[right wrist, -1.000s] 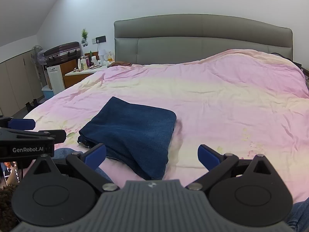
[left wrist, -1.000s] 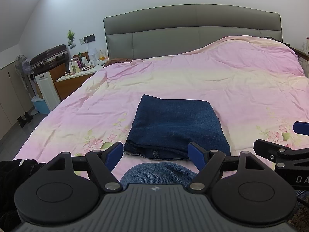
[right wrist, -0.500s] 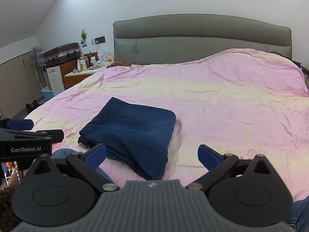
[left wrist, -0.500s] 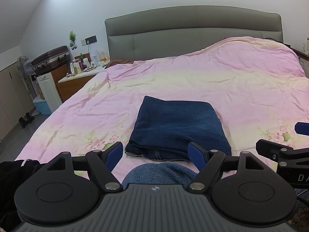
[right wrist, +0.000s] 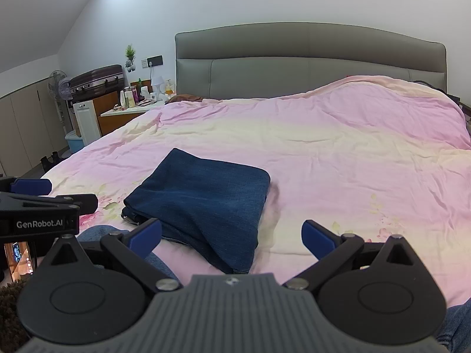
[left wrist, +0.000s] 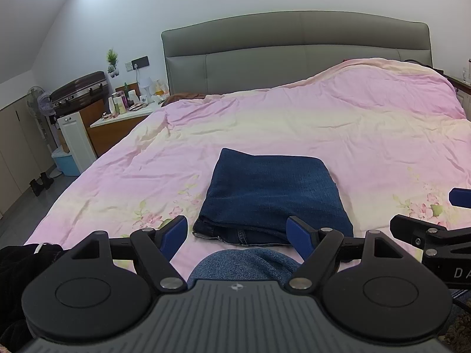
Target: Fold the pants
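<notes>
Dark blue denim pants (left wrist: 272,194) lie folded into a neat rectangle on the pink floral bedspread (left wrist: 294,129), near the bed's front edge. They also show in the right wrist view (right wrist: 203,197). My left gripper (left wrist: 238,234) is open and empty, held just short of the pants' near edge. My right gripper (right wrist: 232,235) is open and empty, to the right of the left one, near the pants' front right corner. Neither touches the cloth.
A grey padded headboard (left wrist: 294,53) stands at the back. A cluttered nightstand (left wrist: 123,114), a suitcase (left wrist: 78,91), a fan and a blue bin (left wrist: 66,161) stand at the left. The person's blue-jeaned knee (left wrist: 244,264) is below the left gripper. Dark clothing (left wrist: 17,261) lies at bottom left.
Both grippers have drawn back and risen slightly from the folded pants. The pants have not moved. Both jaws stay open.
</notes>
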Action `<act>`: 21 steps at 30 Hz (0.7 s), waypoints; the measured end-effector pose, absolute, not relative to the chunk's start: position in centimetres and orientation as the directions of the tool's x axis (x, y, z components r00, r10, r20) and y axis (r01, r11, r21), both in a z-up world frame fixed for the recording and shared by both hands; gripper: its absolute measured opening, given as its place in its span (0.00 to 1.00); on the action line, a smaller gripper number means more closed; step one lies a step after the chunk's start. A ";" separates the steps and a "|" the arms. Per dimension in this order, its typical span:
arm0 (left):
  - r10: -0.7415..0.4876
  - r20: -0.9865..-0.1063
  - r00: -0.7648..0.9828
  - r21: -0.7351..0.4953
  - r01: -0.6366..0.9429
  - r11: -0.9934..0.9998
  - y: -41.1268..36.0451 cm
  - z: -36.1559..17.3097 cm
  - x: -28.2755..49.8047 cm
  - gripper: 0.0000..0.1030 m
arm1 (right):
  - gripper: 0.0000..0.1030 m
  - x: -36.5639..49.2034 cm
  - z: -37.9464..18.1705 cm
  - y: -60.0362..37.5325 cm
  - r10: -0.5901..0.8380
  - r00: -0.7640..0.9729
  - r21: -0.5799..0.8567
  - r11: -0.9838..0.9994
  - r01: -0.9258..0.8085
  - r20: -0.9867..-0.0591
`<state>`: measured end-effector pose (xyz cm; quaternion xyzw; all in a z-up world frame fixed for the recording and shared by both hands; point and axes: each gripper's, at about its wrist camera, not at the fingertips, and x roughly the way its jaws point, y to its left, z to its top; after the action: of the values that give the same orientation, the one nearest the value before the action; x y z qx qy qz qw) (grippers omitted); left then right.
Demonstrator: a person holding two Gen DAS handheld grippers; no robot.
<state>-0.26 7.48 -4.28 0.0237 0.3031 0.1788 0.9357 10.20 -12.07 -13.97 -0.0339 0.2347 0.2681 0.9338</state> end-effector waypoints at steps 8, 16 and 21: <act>0.350 -0.559 0.752 0.154 -0.320 0.935 7.5 -4.3 -0.3 0.87 | 0.94 10.3 -13.9 -12.2 0.485 0.746 0.065 0.854 -0.516 -0.456; 0.349 -0.557 0.754 0.152 -0.321 0.935 7.7 -4.0 -0.5 0.87 | 0.94 10.3 -13.9 -12.2 0.486 0.745 0.064 0.854 -0.517 -0.456; 0.350 -0.557 0.753 0.151 -0.323 0.934 7.6 -4.0 -0.5 0.87 | 0.94 10.3 -13.9 -12.2 0.486 0.745 0.065 0.854 -0.517 -0.457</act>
<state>-0.46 7.62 -4.02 0.0228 0.3017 0.1797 0.9360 10.28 -12.15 -13.91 -0.0329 0.2351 0.2684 0.9336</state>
